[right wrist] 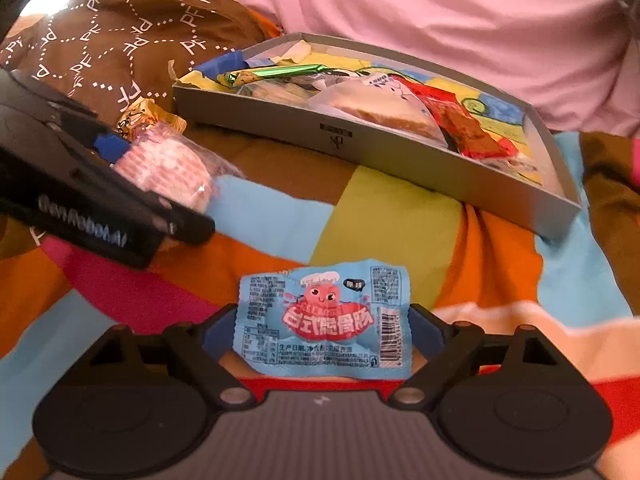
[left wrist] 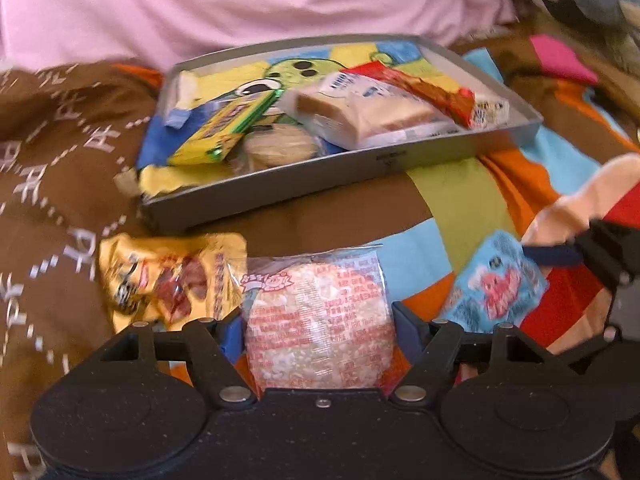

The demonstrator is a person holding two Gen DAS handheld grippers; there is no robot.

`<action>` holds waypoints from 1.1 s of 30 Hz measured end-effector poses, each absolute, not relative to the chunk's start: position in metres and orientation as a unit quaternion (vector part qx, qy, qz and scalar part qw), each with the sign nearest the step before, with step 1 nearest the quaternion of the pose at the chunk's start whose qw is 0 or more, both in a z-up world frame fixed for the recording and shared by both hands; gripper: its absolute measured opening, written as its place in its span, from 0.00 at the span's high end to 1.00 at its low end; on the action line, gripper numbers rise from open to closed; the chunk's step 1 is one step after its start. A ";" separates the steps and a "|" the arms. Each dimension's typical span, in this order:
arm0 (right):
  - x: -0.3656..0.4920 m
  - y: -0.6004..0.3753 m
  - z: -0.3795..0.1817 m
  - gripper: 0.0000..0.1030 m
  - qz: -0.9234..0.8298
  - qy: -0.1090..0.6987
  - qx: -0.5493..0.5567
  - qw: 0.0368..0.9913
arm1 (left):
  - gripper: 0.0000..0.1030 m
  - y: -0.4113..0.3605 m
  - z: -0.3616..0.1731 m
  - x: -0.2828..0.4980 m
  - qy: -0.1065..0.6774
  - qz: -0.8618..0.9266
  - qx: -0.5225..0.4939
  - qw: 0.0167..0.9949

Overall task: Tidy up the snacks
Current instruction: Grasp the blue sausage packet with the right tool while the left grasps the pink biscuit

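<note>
Bedding covers the whole work surface: a colour-block blanket (right wrist: pixel 384 216) in orange, lime, sky blue and magenta, with a brown cloth (left wrist: pixel 52 184) printed in white dotted diamonds and the letters "PF" bunched at its left, and a pink sheet (right wrist: pixel 460 20) behind. On the left gripper (left wrist: pixel 319 330), the blue-padded fingers press against both sides of a round puffed-rice cake (left wrist: pixel 318 328) in a clear wrapper with small red print too fine to read. White lettering runs along this gripper's black body in the right wrist view, but it is blurred. On the right gripper (right wrist: pixel 324 330), the jaws flank a light blue snack packet (right wrist: pixel 324 320) bearing a red cartoon figure in a chef's hat, large Chinese characters, a barcode and small print; the packet's edges meet the blue pads, so it looks pinched, lying low over the blanket. Just left of the rice cake sits a yellow packet (left wrist: pixel 172 276) with red and dark graphics, crumpled and unreadable. Beyond both tools lies a shallow grey box (left wrist: pixel 360 168) with a small dark mark on its front wall. Its floor shows a cartoon picture in yellow, blue and green, mostly covered. Inside are a yellow and green foil bar (left wrist: pixel 228 128), a round pale biscuit (left wrist: pixel 280 146), a wrapped cake slice (left wrist: pixel 368 114) and a red packet (left wrist: pixel 432 88), their labels blurred.
</note>
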State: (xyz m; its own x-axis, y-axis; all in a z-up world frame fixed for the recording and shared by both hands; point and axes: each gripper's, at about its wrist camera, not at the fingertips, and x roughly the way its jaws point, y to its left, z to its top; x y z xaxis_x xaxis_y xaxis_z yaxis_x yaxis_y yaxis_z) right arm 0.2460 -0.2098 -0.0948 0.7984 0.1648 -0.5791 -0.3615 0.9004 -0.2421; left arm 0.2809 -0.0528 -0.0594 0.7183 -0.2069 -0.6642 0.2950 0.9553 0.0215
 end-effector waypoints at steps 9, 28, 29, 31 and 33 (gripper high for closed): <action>0.201 -0.212 -0.093 0.13 0.146 0.274 -0.170 0.935 | 0.29 -0.042 -0.049 0.246 0.350 -0.138 0.004 0.927; 0.180 -0.219 -0.047 0.13 0.125 0.188 -0.169 0.959 | 0.29 -0.047 0.004 0.244 0.280 -0.135 -0.010 0.950; 0.183 -0.219 -0.041 0.13 0.126 0.179 -0.170 0.961 | 0.29 -0.046 0.010 0.249 0.270 -0.134 -0.012 0.953; 0.193 -0.218 -0.030 0.12 0.125 0.160 -0.171 0.964 | 0.29 -0.044 0.020 0.263 0.257 -0.135 -0.020 0.957; 0.204 -0.218 -0.017 0.12 0.126 0.143 -0.169 0.967 | 0.29 -0.040 0.027 0.279 0.246 -0.136 -0.033 0.959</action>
